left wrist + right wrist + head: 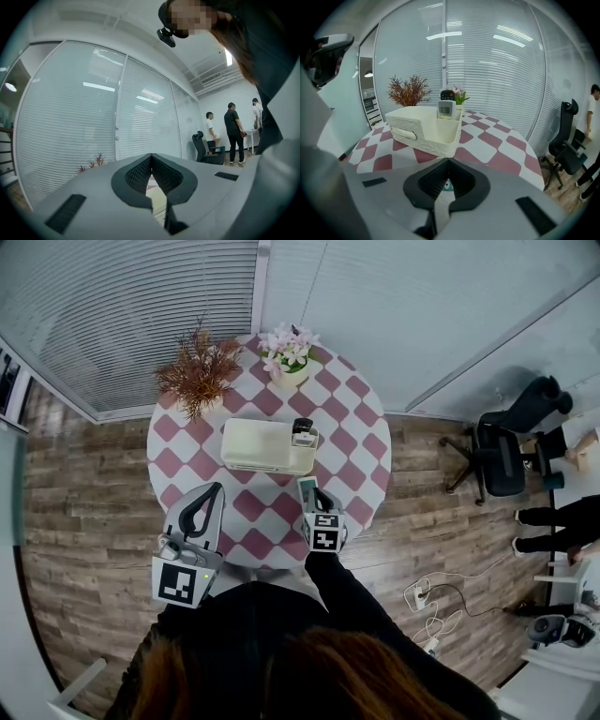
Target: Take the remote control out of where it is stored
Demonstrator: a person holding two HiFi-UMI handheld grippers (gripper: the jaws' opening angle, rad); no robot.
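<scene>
A white woven basket (262, 448) (423, 128) stands in the middle of the round checked table (361, 432). In its right end compartment a white remote with a display (446, 108) stands upright, with a black one (447, 95) (303, 434) behind it. Another white remote with a teal patch (307, 490) lies flat on the table in front of the basket. My right gripper (316, 505) (448, 160) hovers over its near end, jaws shut tip to tip; a bit of the remote (446, 185) shows below them. My left gripper (212, 491) (151, 155) is shut and empty, left of it.
A dried reddish plant (197, 371) (409, 91) and a pot of pink flowers (289, 352) stand at the table's far side. A black office chair (502, 451) (566, 140), people's legs and floor cables (427, 601) are to the right. Glass walls with blinds lie beyond.
</scene>
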